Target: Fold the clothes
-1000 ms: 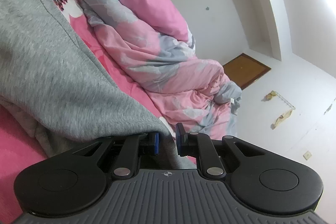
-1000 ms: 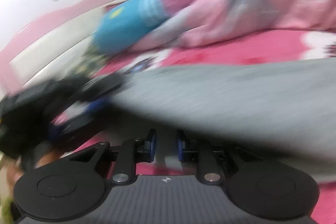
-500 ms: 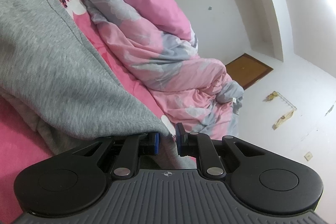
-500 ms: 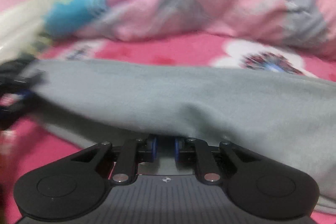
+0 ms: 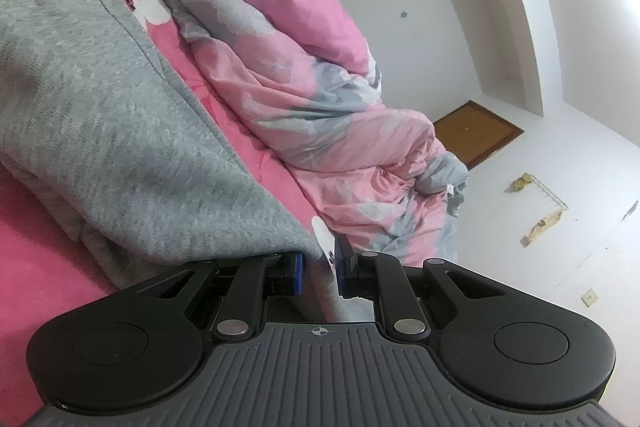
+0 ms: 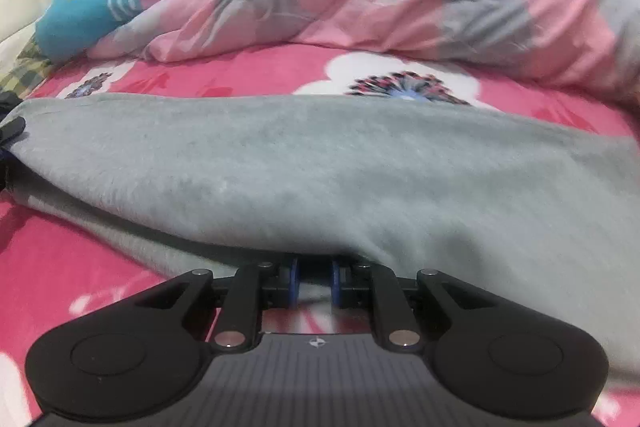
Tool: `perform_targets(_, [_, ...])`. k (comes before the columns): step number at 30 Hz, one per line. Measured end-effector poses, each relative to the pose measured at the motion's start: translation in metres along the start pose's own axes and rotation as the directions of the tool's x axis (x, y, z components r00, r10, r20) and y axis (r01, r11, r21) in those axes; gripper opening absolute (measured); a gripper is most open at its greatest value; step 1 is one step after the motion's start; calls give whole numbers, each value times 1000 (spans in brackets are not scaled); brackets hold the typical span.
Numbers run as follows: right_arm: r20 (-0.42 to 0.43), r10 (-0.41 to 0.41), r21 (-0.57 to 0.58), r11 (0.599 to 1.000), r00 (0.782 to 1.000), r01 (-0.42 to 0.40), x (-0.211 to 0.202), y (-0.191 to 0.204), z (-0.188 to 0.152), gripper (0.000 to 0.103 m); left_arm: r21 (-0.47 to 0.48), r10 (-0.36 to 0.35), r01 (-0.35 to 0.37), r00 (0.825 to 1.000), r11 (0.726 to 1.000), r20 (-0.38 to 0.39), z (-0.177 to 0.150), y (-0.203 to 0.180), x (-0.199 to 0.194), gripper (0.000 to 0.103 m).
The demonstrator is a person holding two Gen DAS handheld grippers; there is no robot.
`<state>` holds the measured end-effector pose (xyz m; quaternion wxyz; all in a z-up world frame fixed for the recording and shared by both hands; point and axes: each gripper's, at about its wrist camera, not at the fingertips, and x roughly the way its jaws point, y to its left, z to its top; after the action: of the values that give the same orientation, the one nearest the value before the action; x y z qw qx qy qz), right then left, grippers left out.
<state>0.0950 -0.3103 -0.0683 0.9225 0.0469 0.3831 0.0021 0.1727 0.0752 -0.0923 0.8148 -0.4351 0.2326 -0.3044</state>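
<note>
My left gripper (image 5: 319, 273) and right gripper (image 6: 314, 281) each pinch near edge of grey garment (image 6: 320, 167); I keep hem taut and level, lay it square on far layer over pink sheet (image 6: 248, 73), no wrinkles

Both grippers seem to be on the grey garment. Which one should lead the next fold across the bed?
Probably the left gripper: it pinches a corner of the grey garment. The right gripper grips mid-edge, with cloth bunched over it.

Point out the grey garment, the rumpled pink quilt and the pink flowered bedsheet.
grey garment (image 6: 320, 163), right wrist view, on the broad top layer of the fold.
pink quilt (image 5: 320, 99), left wrist view, on a rumpled fold at its middle.
bedsheet (image 6: 248, 75), right wrist view, on bare pink cloth between garment and quilt.
</note>
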Motion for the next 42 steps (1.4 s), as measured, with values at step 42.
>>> perform_targets(42, [114,-141,-700,691,983,181,-23,-4,-44,9,14,118,-117,993,993,-29,-9,8,17,30])
